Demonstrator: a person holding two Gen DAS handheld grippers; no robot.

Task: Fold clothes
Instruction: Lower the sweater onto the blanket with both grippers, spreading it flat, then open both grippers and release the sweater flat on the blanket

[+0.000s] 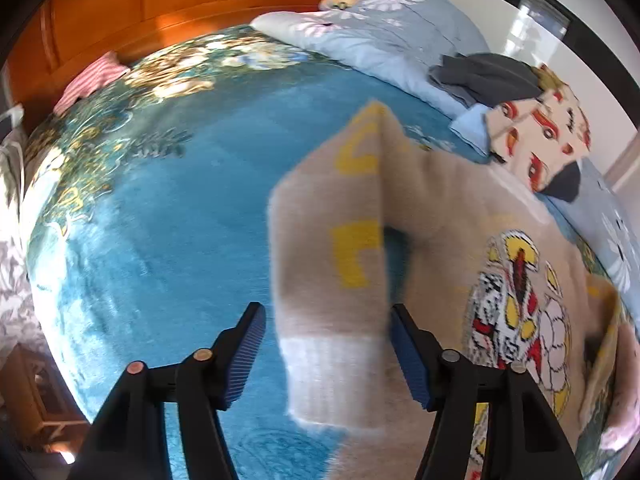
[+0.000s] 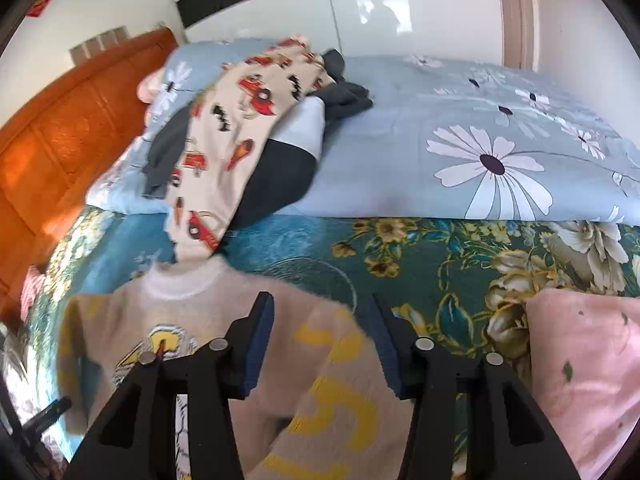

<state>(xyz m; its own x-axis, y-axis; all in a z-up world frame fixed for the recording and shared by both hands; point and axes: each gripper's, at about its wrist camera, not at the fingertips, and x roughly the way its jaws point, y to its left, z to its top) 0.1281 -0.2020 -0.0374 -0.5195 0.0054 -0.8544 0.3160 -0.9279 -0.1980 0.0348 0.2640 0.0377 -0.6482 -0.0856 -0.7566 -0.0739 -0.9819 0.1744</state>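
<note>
A beige sweater (image 1: 448, 240) with yellow letters and a cartoon print lies on the blue floral bedspread (image 1: 168, 220). Its sleeve (image 1: 332, 240), ending in a white cuff (image 1: 332, 376), runs between the fingers of my left gripper (image 1: 325, 308). That gripper is open: the right pad touches the sleeve's edge and the left pad stands clear of it. In the right wrist view the same sweater (image 2: 224, 308) lies below my right gripper (image 2: 320, 298), which hangs open over its yellow-lettered sleeve (image 2: 344, 400) with nothing pinched.
A pile of clothes, cream with red cars (image 2: 224, 128) and dark pieces (image 2: 344, 94), rests on the folded light-blue daisy quilt (image 2: 480, 152). A pink cloth (image 2: 592, 380) lies to the right, and a wooden headboard (image 1: 120, 12) stands behind the bed.
</note>
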